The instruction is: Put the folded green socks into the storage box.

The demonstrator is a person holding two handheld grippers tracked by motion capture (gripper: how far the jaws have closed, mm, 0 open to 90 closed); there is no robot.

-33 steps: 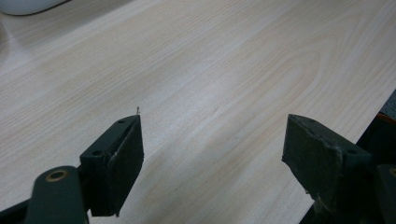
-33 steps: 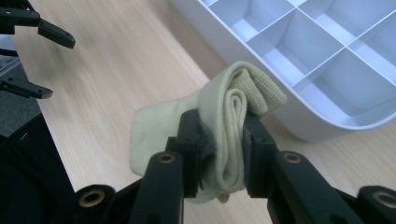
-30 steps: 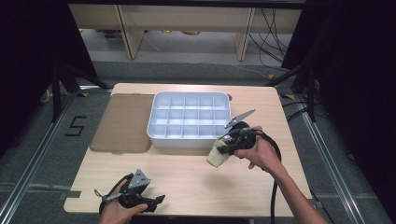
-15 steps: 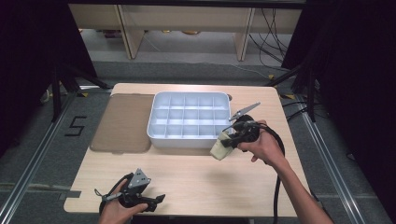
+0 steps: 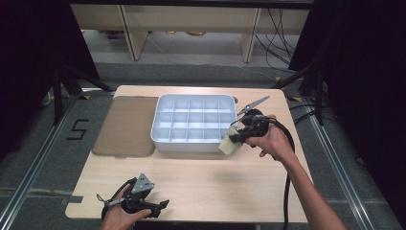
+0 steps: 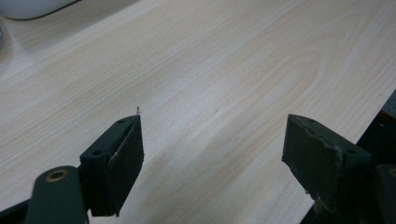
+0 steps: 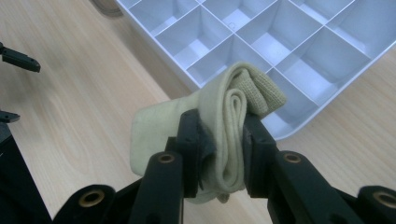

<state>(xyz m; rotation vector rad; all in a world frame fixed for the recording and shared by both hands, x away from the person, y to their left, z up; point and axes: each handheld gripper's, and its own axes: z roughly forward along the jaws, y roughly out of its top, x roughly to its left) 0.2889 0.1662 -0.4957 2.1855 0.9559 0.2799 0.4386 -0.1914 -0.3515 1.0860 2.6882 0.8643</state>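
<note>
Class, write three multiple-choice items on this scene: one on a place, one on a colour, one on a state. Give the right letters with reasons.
1. Where does the brown flat lid lie?
A. to the left of the white divided tray
B. inside the tray
C. under the right claw

2. What colour is the rolled cloth in the right claw?
A. dark blue
B. pale yellow
C. red

3. In what state is the left claw?
A. shut on the cloth
B. shut on nothing
C. open, over bare table

Answers:
1. A, since the high view shows the lid flat on the table beside the tray's left wall.
2. B, since the right gripper view shows a pale yellow roll pinched between the jaws.
3. C, since the left gripper view shows its jaws wide apart with only wood between them.
</note>
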